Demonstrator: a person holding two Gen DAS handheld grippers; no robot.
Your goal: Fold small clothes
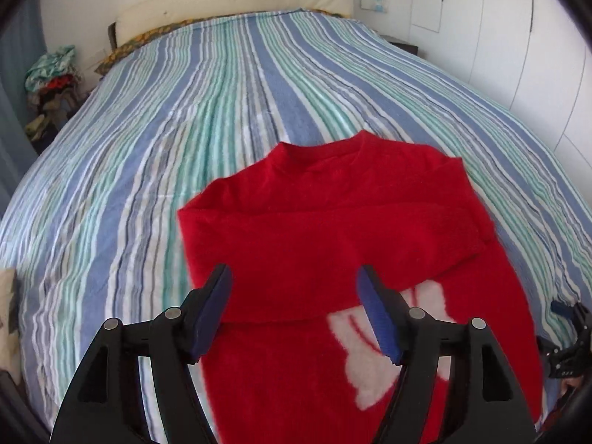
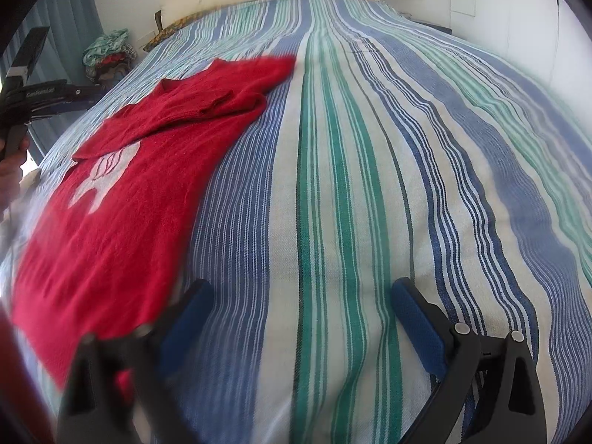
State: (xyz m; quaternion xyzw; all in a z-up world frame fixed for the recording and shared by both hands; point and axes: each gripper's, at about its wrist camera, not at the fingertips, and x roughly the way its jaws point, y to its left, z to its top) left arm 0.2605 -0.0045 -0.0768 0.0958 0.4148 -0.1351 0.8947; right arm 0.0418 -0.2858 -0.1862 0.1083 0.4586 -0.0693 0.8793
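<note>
- Red sweater (image 1: pixel 333 229) lies on the striped bedspread (image 1: pixel 148 129), one sleeve folded across its chest.
- Left gripper (image 1: pixel 296 310) hovers above it, jaws apart, empty.
- Right gripper (image 2: pixel 299 318) gapes wide over bare bedspread beside the sweater's edge.

Striped bedspread (image 1: pixel 185 148), cream headboard (image 1: pixel 236 0), clothes heap (image 1: pixel 51 74) by bed.
</note>
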